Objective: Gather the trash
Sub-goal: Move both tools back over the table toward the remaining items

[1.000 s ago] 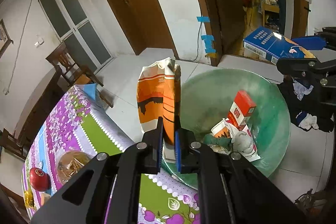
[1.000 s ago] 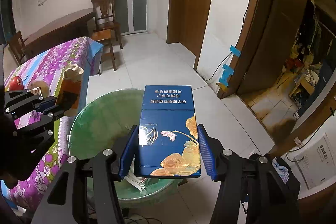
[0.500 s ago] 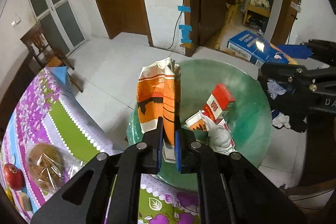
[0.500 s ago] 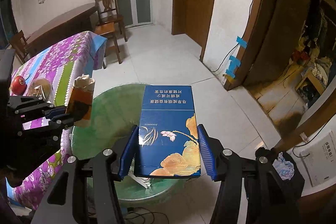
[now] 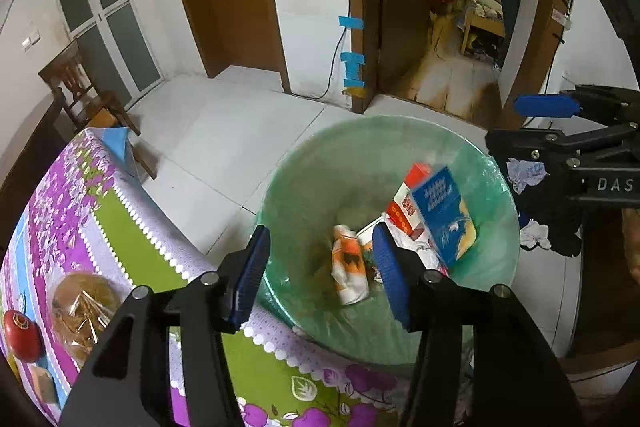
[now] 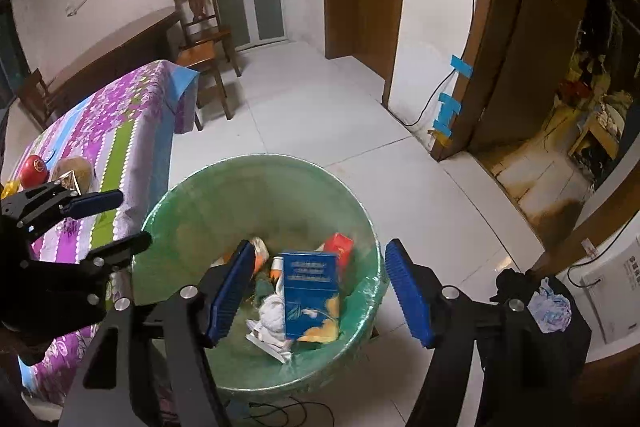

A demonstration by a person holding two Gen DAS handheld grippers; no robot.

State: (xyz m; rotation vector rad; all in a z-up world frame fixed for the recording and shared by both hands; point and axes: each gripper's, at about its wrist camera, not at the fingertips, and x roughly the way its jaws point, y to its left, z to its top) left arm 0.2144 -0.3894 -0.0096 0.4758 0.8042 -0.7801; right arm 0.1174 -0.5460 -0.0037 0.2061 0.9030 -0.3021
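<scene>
A green-lined trash bin (image 5: 304, 187) (image 6: 188, 203) stands on the floor beside the table. Inside it lie an orange and white carton (image 5: 349, 269), a blue box (image 5: 444, 217) (image 6: 310, 291), a red and white pack (image 5: 408, 203) (image 6: 340, 247) and crumpled white paper (image 6: 272, 315). My left gripper (image 5: 320, 277) is open and empty above the bin's near rim. My right gripper (image 6: 318, 293) is open and empty above the bin. Each gripper shows in the other view, the right one (image 5: 532, 123) and the left one (image 6: 108, 223).
A table with a purple and green floral cloth (image 5: 80, 211) (image 6: 108, 131) holds a red apple (image 5: 22, 335) (image 6: 34, 165) and a wrapped bun (image 5: 80, 303). A wooden chair (image 6: 200, 31) stands behind it. White tile floor (image 6: 320, 123) leads to an open doorway (image 5: 460, 27).
Both grippers opened. The orange carton dropped from the left gripper and the blue box dropped from the right gripper into the bin.
</scene>
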